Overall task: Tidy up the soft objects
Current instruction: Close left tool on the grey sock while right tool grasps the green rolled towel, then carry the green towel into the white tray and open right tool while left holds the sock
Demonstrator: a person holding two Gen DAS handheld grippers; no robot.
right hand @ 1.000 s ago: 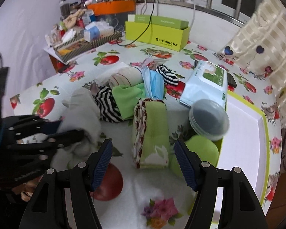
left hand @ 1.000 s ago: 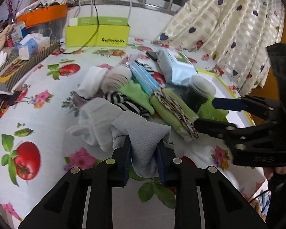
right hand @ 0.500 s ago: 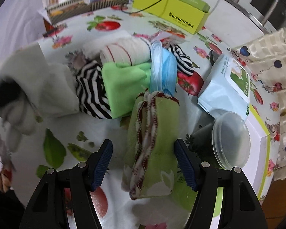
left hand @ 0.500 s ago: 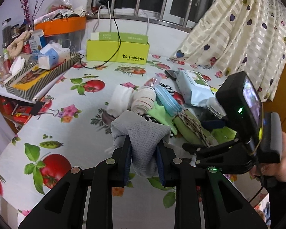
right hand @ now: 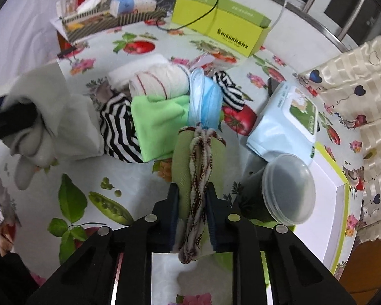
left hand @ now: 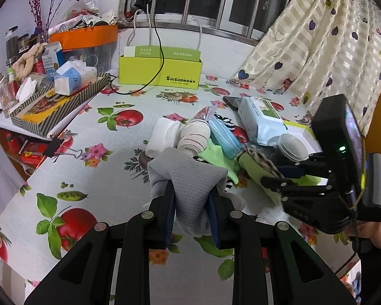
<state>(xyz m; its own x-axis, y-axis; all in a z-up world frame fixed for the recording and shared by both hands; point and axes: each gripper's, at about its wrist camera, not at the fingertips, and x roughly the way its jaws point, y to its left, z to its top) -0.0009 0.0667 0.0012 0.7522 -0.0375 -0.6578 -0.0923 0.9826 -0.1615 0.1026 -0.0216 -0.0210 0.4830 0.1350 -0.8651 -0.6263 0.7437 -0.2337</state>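
The left gripper [left hand: 191, 202] pinches a grey sock [left hand: 190, 178]; the right gripper [right hand: 190, 203] is closing on a green towel [right hand: 198, 160]. Most soft items at 12 o'clock remain unsorted.

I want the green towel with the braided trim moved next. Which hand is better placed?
Right. The right gripper is closing with the green towel between its pads; the left gripper is full of grey cloth.

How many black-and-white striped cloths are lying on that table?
2. One striped cloth lies left of the green cloth; a smaller striped piece sits right of the blue masks. More may be buried in the pile.
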